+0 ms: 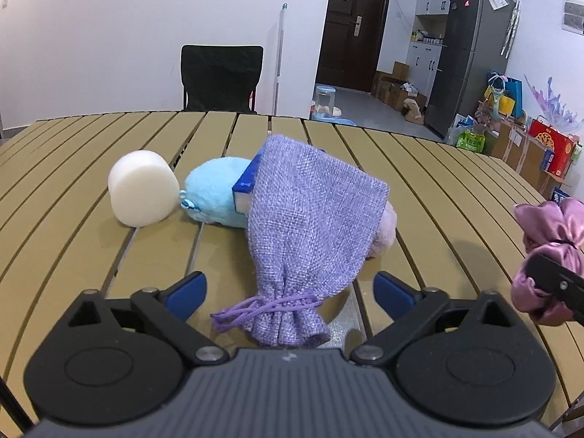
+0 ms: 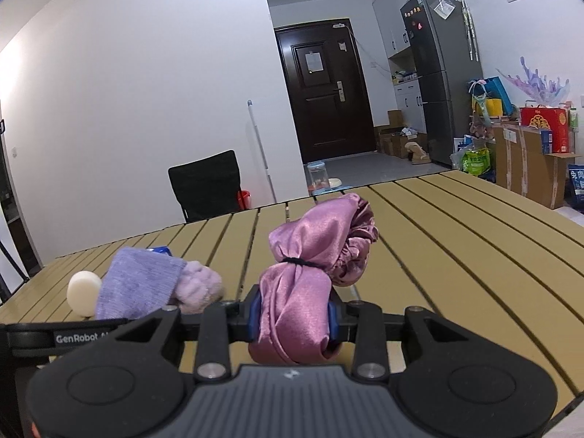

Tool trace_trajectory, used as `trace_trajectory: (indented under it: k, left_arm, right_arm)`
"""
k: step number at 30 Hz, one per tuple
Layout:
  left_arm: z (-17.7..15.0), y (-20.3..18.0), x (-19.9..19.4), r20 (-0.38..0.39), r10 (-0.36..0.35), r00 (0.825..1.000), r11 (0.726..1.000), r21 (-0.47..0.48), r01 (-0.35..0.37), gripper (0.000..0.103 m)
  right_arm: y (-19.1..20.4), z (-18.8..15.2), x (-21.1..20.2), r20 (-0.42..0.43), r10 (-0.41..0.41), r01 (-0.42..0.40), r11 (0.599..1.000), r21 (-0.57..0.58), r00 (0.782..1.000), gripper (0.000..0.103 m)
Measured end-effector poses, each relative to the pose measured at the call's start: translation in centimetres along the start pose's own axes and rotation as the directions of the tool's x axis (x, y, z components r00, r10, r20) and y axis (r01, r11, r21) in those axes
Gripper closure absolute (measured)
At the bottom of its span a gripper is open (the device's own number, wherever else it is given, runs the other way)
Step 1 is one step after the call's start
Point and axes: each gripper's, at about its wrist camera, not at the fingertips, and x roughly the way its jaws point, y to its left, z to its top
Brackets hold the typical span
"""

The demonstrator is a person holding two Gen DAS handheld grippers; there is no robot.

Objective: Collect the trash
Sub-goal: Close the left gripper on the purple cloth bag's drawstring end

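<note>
Our right gripper has its jaws clamped on the pink satin scrunchie, lifted off the slatted tan table for carrying. Our left gripper, jaws wide, straddles the purple woven drawstring pouch's cinched neck, probably to pinch it.

Blue box: mostly covered by the lilac pouch; only one corner shows, its print too small to read.
Pale pink plush: largely hidden behind the pouch in the left wrist view.
Satin bundle: cut off by the right edge of the left wrist frame.
Satin bundle's lower end: sinks behind the right claw body.
Desk: near edge hidden under the claw housings.
</note>
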Motion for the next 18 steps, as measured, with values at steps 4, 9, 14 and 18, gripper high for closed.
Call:
trace_trajectory:
  k: [4,9,14,18]
  left_arm:
    - [-0.1,0.2,0.6,-0.022,-0.014,1.0,1.0,-0.018,0.014,0.04]
    - [-0.3,0.2,0.6,-0.014,-0.033,0.999,0.999,-0.019,0.033,0.07]
    - [-0.3,0.3,-0.1,0.006,-0.036,0.999,0.999,-0.022,0.036,0.072]
    - [-0.3,0.3,-1.5,0.034,-0.04,0.999,0.999,-0.022,0.04,0.072]
  right_arm:
    - [-0.4,0.0,-0.1,0.0,-0.004,0.004,1.0,0.001,1.0,0.071]
    - [-0.5,0.0,-0.3,0.002,0.001,-0.001,1.0,-0.003,1.0,0.071]
    - [0.0,-0.1,-0.4,0.001,0.01,-0.01,1.0,-0.014,1.0,0.071]
    - [0.2,-0.3,-1.0,0.006,0.02,-0.02,0.999,-0.028,1.0,0.071]
